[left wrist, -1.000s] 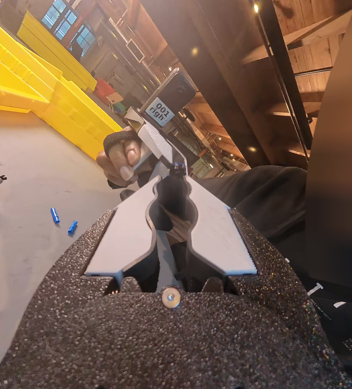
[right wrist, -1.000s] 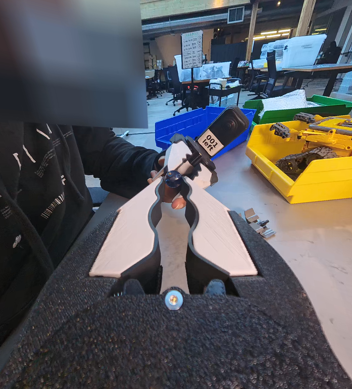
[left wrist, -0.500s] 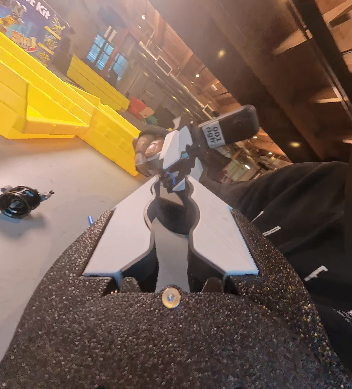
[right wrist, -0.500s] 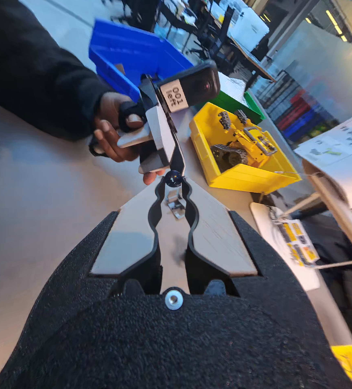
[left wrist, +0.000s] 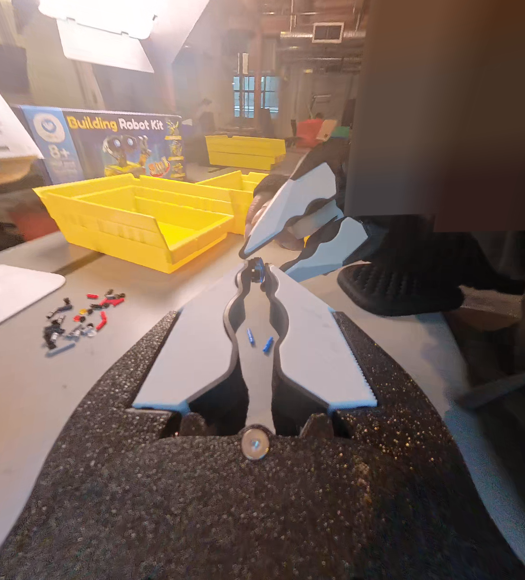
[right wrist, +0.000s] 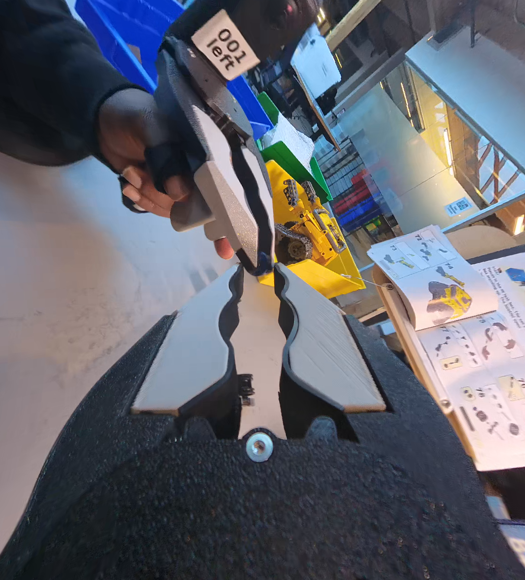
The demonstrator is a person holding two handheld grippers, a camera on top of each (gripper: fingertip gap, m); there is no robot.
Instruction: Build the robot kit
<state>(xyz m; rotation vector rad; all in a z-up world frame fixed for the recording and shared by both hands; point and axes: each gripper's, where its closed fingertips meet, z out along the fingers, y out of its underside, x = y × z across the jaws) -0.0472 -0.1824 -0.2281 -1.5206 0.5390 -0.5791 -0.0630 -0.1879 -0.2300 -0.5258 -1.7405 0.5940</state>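
Note:
My left gripper (left wrist: 256, 272) is shut on a small blue and black part (left wrist: 257, 271), held above the grey table (left wrist: 98, 408). My right gripper (right wrist: 258, 270) is open. Its two fingertips stand on either side of the blue part (right wrist: 263, 269) and the left gripper's tip (right wrist: 256, 262), with a gap on each side. In the left wrist view the right gripper (left wrist: 265, 260) comes in from the upper right, held by a hand, with its jaws spread. Two loose blue pins (left wrist: 258, 339) lie on the table below my left gripper.
Yellow bins (left wrist: 135, 226) and a kit box (left wrist: 113, 141) stand behind. Several small parts (left wrist: 82, 317) lie scattered at the left. A yellow bin with a tracked yellow model (right wrist: 311, 232), a blue bin (right wrist: 135, 40), a green bin (right wrist: 289, 160) and an open instruction booklet (right wrist: 474, 329) are around. The grippers are tip to tip, or close to it.
The right gripper's jaws were closed on the blue part and have now opened off it. The left gripper still holds the part. Both grippers have swung and tilted.

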